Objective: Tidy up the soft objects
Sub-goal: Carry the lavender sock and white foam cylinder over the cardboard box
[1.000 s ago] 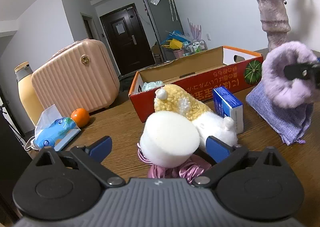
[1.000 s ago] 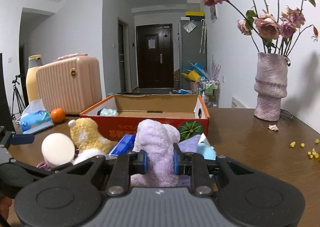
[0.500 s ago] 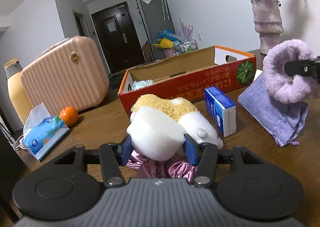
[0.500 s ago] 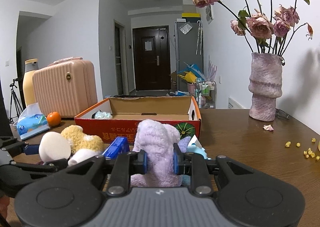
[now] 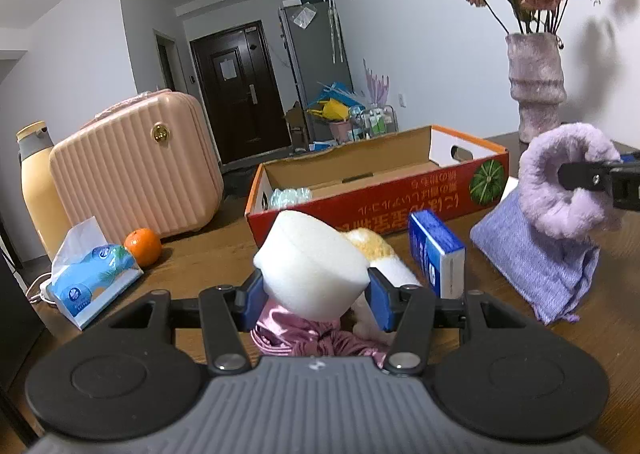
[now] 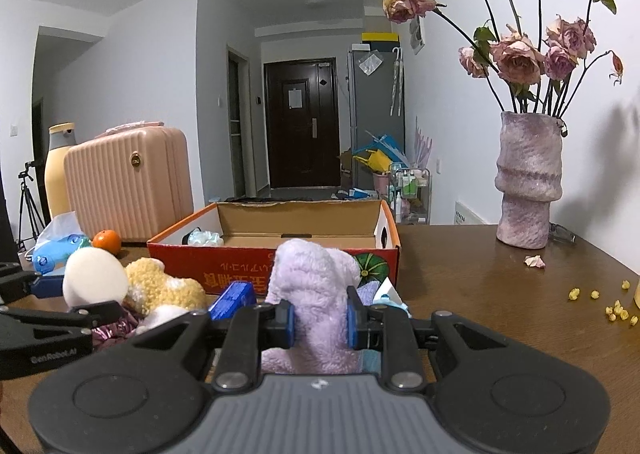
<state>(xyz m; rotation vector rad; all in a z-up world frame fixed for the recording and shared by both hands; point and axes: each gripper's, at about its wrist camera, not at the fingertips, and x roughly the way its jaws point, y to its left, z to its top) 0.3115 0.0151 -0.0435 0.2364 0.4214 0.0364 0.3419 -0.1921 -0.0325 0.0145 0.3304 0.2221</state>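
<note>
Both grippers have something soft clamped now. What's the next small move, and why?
Probably lift the left gripper and carry its white sponge toward the open cardboard box. The pads already squeeze the sponge, which sits just above the pink satin cloth, and the box straight ahead has free floor. The right gripper, shut on the purple plush, can follow.

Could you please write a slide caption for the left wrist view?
Left hand-held gripper squeezes a white sponge before the red box.

White walls, a dark door [image 6: 301, 121] down the hallway, a grey fridge [image 6: 376, 109] beside it, brown wooden desk [image 6: 480, 266].
</note>
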